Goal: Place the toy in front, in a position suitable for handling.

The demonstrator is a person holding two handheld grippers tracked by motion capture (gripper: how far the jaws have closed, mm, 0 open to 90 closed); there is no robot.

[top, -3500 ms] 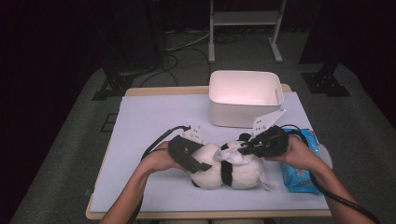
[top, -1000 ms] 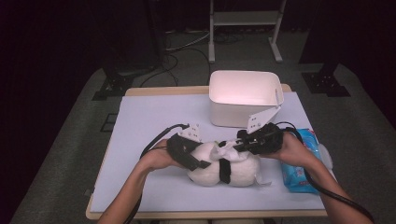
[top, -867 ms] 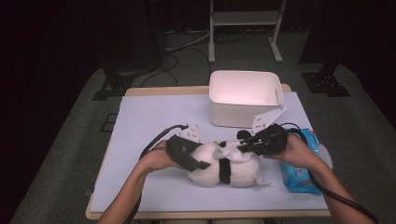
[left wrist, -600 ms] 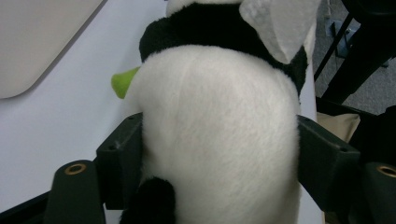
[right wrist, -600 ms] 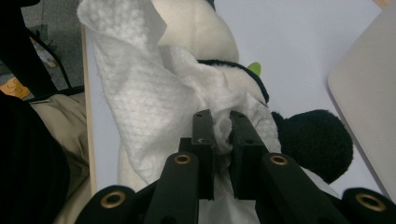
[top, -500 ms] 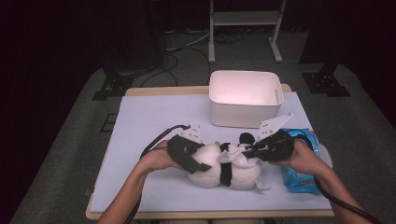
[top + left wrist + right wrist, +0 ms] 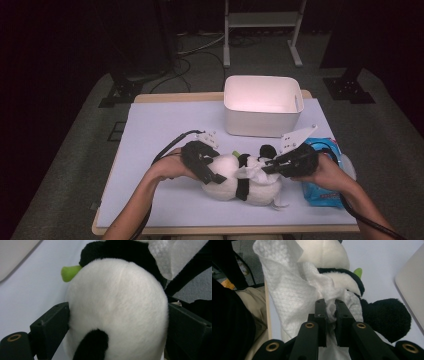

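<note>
A black-and-white plush panda (image 7: 257, 186) lies on its side on the white table mat (image 7: 165, 130). My left gripper (image 7: 212, 172) straddles its white rear body (image 7: 117, 302). Its jaws have just been opening and stand wide on either side of the fur, not squeezing it. A green piece (image 7: 70, 272) sticks out beside the panda. My right gripper (image 7: 330, 307) is shut on a crumpled white wipe (image 7: 287, 295), which drapes over the panda's head and chest (image 7: 250, 170). A black ear (image 7: 387, 315) shows to the right of that gripper's jaws.
An empty white bin (image 7: 260, 80) stands behind the panda, at the middle back of the mat. A blue pack of wipes (image 7: 320, 192) lies under my right hand near the mat's right edge. Cables trail from both grippers.
My right gripper has shifted a little right and toward the near edge, dragging the wipe over the panda. The left hand has stayed put at the panda's rear.
</note>
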